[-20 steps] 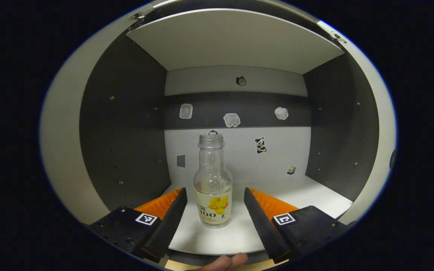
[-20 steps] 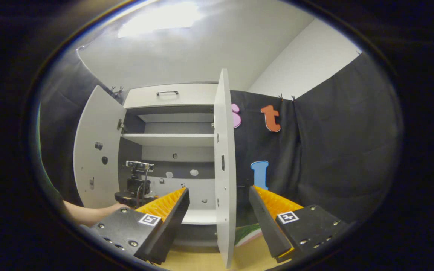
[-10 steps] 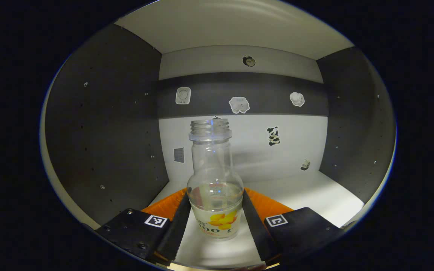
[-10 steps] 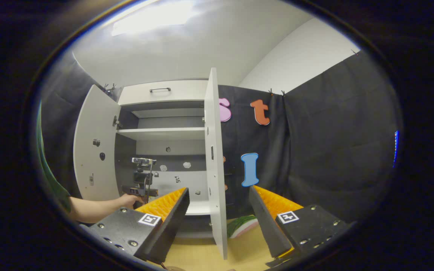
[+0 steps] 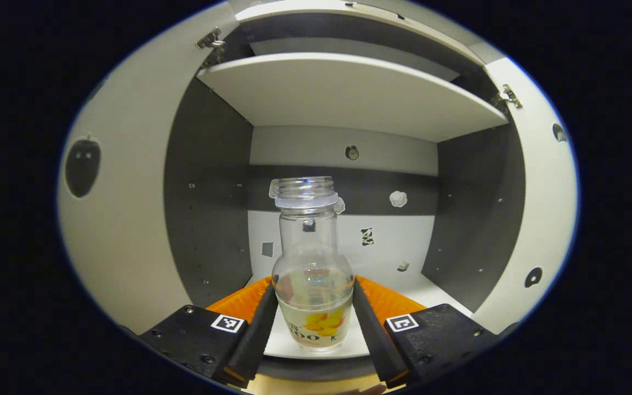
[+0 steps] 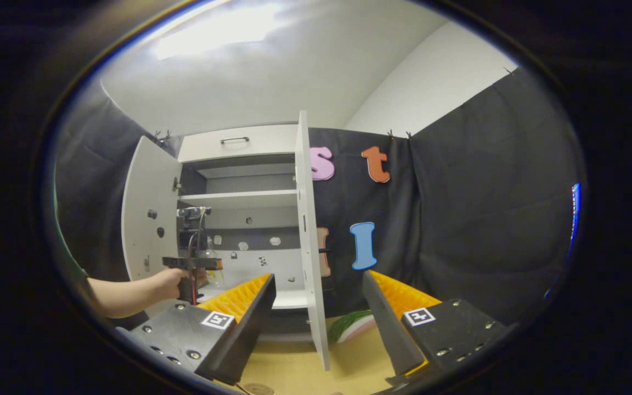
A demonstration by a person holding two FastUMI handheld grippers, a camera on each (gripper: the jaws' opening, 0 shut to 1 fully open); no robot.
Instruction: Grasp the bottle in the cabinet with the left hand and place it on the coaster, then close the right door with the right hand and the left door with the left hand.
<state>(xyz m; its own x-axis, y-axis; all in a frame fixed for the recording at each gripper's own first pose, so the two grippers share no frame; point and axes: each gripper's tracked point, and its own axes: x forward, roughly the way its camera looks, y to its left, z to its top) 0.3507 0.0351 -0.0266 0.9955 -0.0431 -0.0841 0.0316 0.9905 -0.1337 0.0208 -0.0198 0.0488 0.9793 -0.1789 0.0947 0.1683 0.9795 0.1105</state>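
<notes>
A clear, uncapped bottle (image 5: 313,274) with a yellow fruit label stands upright between the fingers of my left gripper (image 5: 313,323), which is shut on its lower body. It is at the front edge of the cabinet's lower shelf (image 5: 447,293). In the right gripper view, a hand holds the left gripper (image 6: 192,263) with the bottle (image 6: 213,274) in front of the open cabinet. My right gripper (image 6: 319,310) is open with nothing in it, low above the table and just in front of the edge of the right door (image 6: 308,247).
Both white doors stand open: the left door (image 5: 113,219) and the right door (image 5: 541,208). An upper shelf (image 5: 349,88) spans the cabinet above the bottle. A green and pink object (image 6: 354,326) lies on the wooden table (image 6: 294,373) behind the right door.
My left gripper moved in around the bottle and shut on it. It has since drawn back toward the cabinet's front and risen with the bottle. The right gripper has shifted only slightly.
</notes>
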